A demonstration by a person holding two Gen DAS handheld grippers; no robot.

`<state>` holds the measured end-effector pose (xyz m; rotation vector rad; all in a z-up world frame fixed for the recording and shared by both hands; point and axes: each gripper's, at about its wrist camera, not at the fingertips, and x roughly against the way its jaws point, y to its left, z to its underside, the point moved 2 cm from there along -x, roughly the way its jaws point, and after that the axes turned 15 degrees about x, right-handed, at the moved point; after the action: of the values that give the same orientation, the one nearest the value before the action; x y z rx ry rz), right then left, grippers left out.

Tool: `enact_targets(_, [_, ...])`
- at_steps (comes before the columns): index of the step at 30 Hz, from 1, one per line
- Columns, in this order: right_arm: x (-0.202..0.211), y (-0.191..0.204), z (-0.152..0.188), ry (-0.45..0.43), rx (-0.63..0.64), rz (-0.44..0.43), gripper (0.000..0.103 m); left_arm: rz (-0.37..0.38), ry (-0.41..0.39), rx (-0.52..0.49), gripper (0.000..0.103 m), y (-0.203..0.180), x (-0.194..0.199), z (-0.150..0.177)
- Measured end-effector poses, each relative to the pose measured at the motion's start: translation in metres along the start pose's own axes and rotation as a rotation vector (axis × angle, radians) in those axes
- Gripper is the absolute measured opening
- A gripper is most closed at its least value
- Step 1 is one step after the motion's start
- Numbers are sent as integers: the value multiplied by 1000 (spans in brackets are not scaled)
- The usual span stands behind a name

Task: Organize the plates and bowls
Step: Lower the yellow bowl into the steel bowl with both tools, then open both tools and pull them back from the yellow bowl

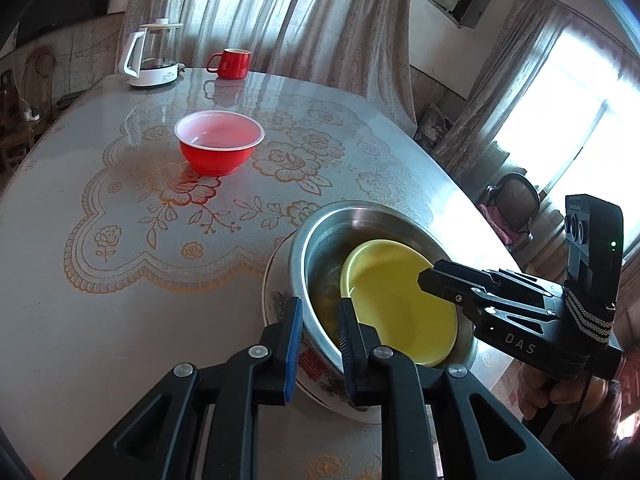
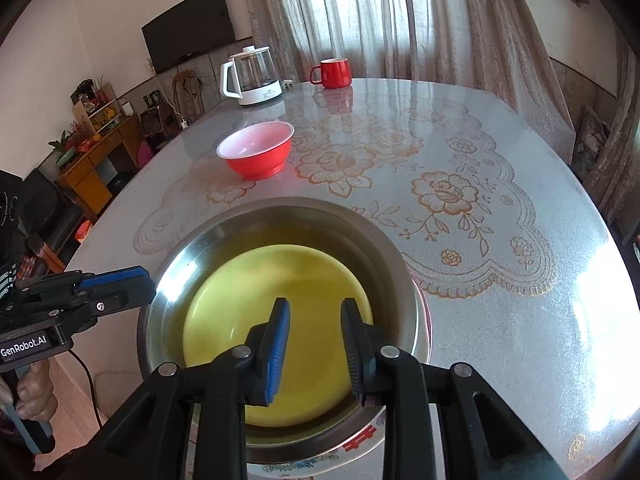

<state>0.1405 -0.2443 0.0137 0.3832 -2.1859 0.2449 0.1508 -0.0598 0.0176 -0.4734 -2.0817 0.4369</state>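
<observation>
a yellow plate (image 2: pixel 276 336) is seen lying inside a steel bowl (image 2: pixel 352 236), which is stacked on a white flowered plate (image 1: pixel 276 300) near the front edge of a table (image 2: pixel 500 300) covered with a lace-patterned cloth. the left gripper (image 1: pixel 320 336) is held with its jaws spread, one finger outside the steel bowl's rim and one inside, nothing pinched. the right gripper (image 2: pixel 316 344) is held just above the yellow plate, jaws parted and empty. a red bowl (image 1: pixel 219 142) is set upright farther back, well apart from the stack. a red mug (image 2: pixel 331 73) and a kettle (image 2: pixel 251 76) are placed at the far edge.
</observation>
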Motion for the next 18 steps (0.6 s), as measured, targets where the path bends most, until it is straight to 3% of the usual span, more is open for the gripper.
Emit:
enact_targets(10, [-5,6,-14,-11,29,-18,27,-47,-17,45,22,18,0,-8])
enact_targets(18, [-14,-17,-39,-37,-127,-224,27,-84,-35,133,22,44,-6,-31])
